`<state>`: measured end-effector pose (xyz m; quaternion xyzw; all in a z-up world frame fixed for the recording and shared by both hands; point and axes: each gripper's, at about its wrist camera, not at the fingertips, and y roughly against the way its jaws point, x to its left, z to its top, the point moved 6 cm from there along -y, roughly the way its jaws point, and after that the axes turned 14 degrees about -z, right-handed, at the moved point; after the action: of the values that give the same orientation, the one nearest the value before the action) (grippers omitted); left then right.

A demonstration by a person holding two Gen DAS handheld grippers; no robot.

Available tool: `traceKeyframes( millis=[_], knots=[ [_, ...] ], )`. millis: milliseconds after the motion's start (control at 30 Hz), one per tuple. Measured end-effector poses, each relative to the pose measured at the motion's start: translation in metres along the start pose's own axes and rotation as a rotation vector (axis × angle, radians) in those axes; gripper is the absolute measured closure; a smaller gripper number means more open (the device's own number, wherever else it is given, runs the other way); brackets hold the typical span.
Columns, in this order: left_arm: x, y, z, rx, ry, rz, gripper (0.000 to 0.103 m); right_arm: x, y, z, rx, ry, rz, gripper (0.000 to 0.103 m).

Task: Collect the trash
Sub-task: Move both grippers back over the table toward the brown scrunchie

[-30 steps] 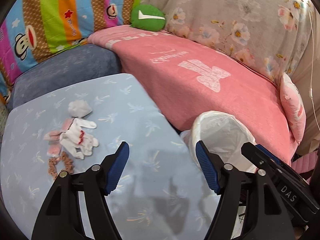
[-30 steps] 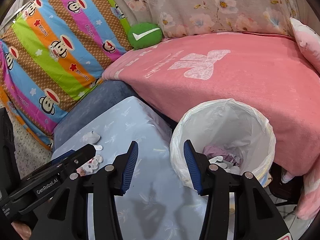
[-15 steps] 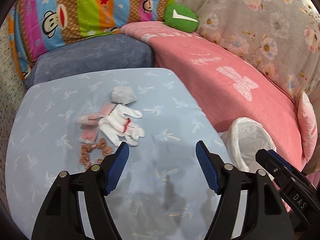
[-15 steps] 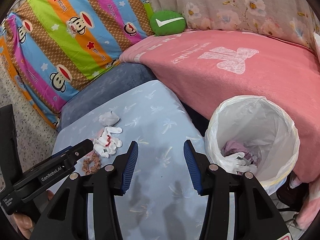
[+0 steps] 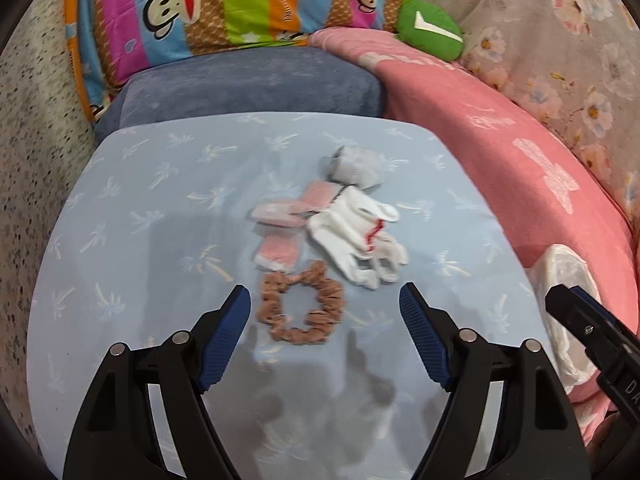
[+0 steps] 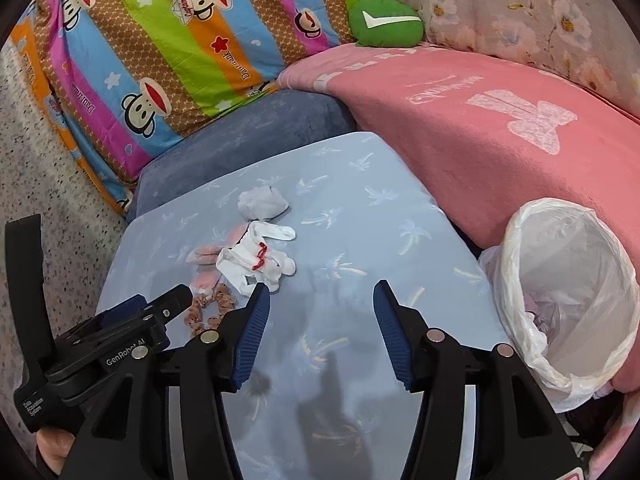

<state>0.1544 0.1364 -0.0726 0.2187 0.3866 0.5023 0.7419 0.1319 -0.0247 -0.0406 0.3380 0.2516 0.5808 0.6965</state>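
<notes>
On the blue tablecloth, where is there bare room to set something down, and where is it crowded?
Bare: the tablecloth left of the pink wipes, and the strip between the white glove and the lined bin. Crowded: the centre, where grey wad, wipes, glove and brown scrunchie cluster.

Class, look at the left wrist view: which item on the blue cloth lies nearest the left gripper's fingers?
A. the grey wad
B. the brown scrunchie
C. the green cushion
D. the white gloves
B: the brown scrunchie lies just ahead of the open left gripper, nearer than the white gloves or grey wad.
</notes>
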Motion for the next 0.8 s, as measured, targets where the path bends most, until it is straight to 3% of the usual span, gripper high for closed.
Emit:
traceKeyframes(
  millis=[233,567,800],
  knots=[
    [0.037,-0.018,-0.005,0.04,0.036,0.051,0.03,0.035,-0.034,0.002,0.045,0.019,0.023,0.046],
    [0.058,-0.042,-0.011,0.088,0.068,0.03,0.03,0.083,-0.095,0.016,0.098,0.056,0.034,0.046],
    [0.06,-0.053,-0.014,0.114,0.081,0.005,0.043,0.102,-0.135,0.022,0.136,0.059,0.019,0.046]
  ],
)
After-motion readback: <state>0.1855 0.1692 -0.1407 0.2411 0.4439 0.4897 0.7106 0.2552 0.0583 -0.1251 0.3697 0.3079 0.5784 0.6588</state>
